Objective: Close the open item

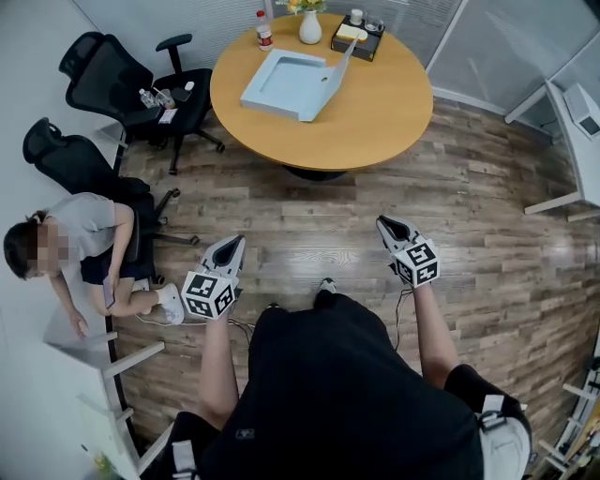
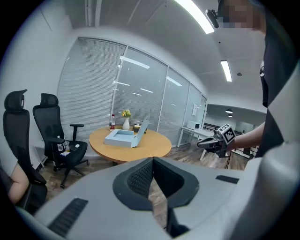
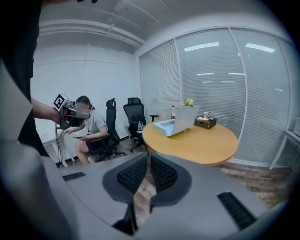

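Note:
An open light-blue box (image 1: pixel 286 82) lies on the round wooden table (image 1: pixel 384 112), its lid (image 1: pixel 339 67) standing up at the right side. It also appears in the left gripper view, box (image 2: pixel 123 137), and in the right gripper view, box (image 3: pixel 168 125). Both grippers hang over the wooden floor, well short of the table. The left gripper (image 1: pixel 230 246) (image 2: pixel 152 161) is shut and empty. The right gripper (image 1: pixel 386 225) (image 3: pixel 148 157) also has its jaws together with nothing between them. Each gripper shows in the other's view: right gripper (image 2: pixel 208 143), left gripper (image 3: pixel 77 114).
A white vase with flowers (image 1: pixel 310 28), a bottle (image 1: pixel 264 31) and a black tray (image 1: pixel 357 39) stand at the table's far edge. Two black office chairs (image 1: pixel 122 84) stand at the left. A person (image 1: pixel 84 244) sits by the left wall. A white desk (image 1: pixel 581 131) stands at the right.

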`<state>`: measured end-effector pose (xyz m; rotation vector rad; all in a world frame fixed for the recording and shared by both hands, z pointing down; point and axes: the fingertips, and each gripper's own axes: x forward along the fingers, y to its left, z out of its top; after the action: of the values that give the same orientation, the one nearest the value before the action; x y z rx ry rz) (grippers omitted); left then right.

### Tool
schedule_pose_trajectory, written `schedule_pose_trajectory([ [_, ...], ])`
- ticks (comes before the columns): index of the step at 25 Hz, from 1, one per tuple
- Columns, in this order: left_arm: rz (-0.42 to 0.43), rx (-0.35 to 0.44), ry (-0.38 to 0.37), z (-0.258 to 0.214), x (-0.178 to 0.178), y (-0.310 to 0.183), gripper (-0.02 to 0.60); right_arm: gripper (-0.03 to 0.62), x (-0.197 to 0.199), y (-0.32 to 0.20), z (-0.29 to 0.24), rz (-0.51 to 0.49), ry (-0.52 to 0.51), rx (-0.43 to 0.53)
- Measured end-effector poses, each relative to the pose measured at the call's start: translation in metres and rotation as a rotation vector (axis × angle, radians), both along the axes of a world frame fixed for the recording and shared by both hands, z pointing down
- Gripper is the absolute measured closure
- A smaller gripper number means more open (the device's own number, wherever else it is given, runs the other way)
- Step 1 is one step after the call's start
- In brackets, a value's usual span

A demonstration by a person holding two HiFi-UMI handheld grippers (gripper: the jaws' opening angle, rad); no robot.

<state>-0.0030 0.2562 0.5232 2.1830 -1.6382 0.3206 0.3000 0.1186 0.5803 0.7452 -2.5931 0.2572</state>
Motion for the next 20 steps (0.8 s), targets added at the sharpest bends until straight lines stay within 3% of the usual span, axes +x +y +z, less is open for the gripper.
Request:
schedule_pose_trajectory([
  [11, -0.055, -0.036, 0.001, 0.009, 0.011, -0.037, 0.575, 0.574, -0.008, -0.055, 0.015, -0.074, 0.004, -0.026],
  [20, 0.005, -0.023, 0.026, 0.014, -0.015, -0.112, 0.575, 0.574, -0.022, -0.103, 0.011, -0.007, 0.015, -0.014],
])
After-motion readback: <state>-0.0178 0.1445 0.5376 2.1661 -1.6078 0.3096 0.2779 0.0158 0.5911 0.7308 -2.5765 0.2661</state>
